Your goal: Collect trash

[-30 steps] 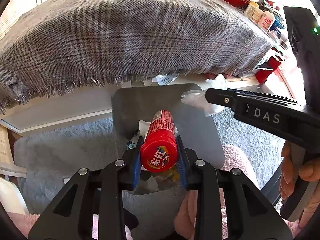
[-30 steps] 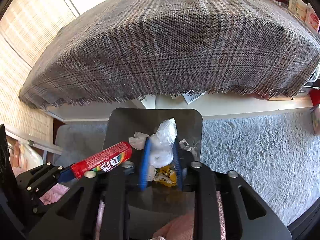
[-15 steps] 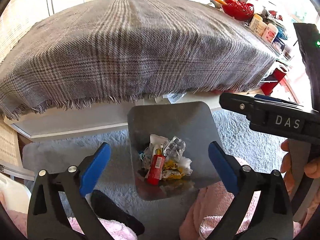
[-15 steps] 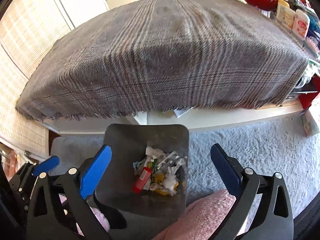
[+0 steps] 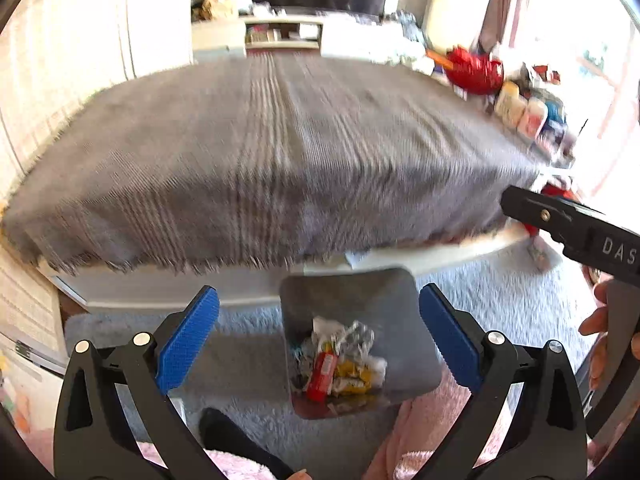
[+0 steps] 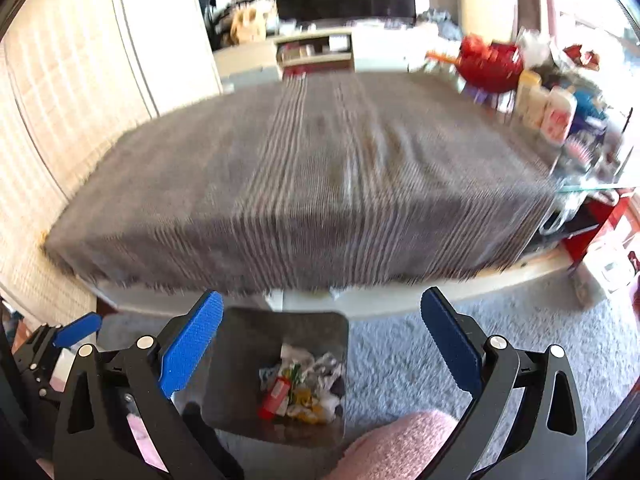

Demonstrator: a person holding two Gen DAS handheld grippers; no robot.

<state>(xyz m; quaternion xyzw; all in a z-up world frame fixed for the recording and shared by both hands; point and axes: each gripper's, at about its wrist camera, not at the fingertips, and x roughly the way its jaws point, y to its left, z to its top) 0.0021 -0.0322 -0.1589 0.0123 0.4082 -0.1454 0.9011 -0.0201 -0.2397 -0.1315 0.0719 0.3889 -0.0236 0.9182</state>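
Trash [image 5: 340, 364], crumpled wrappers and a red tube, fills the square metal bin [image 5: 384, 292]; both jaws gape empty.

A plaid blanket [image 5: 260, 152] covers the low table [image 5: 160, 290].

White capital letters "DAS" stand on the black body of the right gripper [image 5: 580, 232] where it enters the left wrist view from the right edge. The label on the red tube [image 5: 323, 372] lying among the trash in the metal bin [image 5: 360, 292] is too small and blurred to read, as are the labels on the bottles [image 6: 548, 108] beyond the table.
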